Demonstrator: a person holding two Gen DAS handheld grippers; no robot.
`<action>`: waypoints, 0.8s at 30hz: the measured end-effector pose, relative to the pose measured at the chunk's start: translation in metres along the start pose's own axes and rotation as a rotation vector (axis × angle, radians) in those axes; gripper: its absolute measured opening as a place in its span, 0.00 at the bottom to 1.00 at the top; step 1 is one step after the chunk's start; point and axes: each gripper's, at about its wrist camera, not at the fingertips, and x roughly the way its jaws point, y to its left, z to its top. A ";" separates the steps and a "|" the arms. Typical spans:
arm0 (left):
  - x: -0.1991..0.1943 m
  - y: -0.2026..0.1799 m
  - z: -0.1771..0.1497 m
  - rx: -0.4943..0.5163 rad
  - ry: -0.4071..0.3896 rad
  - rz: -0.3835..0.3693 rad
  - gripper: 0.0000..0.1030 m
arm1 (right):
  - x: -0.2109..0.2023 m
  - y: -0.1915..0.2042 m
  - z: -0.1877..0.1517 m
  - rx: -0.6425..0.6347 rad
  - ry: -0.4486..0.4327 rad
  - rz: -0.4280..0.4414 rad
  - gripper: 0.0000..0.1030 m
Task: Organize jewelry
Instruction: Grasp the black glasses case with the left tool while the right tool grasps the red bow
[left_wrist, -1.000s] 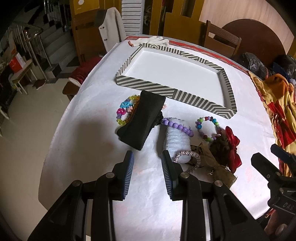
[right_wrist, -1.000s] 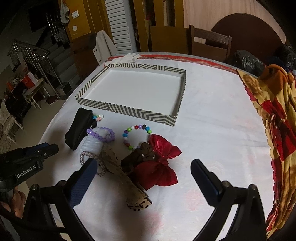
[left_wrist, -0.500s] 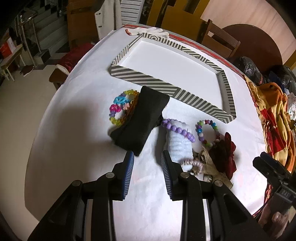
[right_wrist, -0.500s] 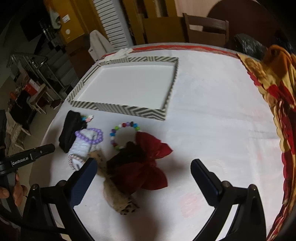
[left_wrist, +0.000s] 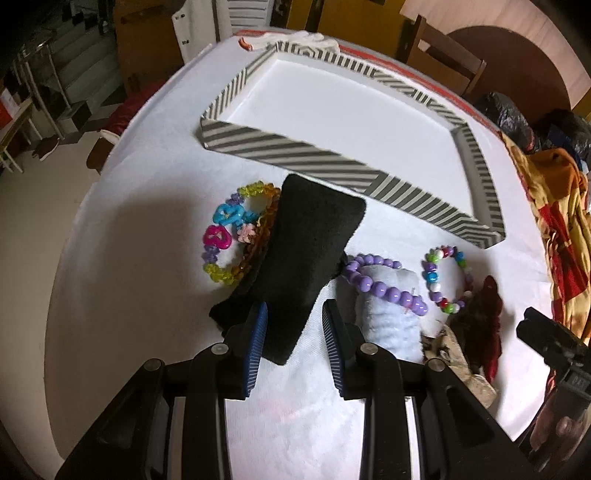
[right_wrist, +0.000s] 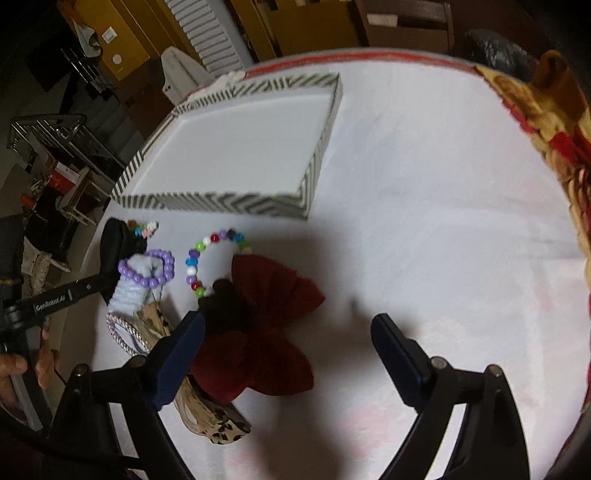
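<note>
A striped tray with a white floor stands at the back of the table; it also shows in the right wrist view. In front lie a black cushion, a colourful charm bracelet, a purple bead bracelet on a pale blue cushion, a multicolour bead bracelet and a dark red bow. My left gripper is open with the black cushion's near end between its fingers. My right gripper is wide open just above the red bow.
A leopard-print fabric piece and a silver bangle lie by the bow. A red and yellow cloth covers the table's right edge. Chairs stand behind the table. The table's left edge drops to the floor.
Both grippers have moved forward and down toward the items. The left fingers now straddle the black cushion's near end; the right gripper has come close over the red bow.
</note>
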 end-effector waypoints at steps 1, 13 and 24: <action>0.002 0.000 0.001 0.003 0.004 0.000 0.36 | 0.004 0.002 -0.002 0.001 0.009 0.006 0.92; -0.014 0.011 0.001 0.010 -0.051 -0.064 0.11 | 0.004 0.001 -0.011 0.029 -0.020 0.098 0.14; -0.074 0.000 0.017 0.023 -0.141 -0.088 0.11 | -0.050 0.010 0.021 -0.017 -0.145 0.129 0.13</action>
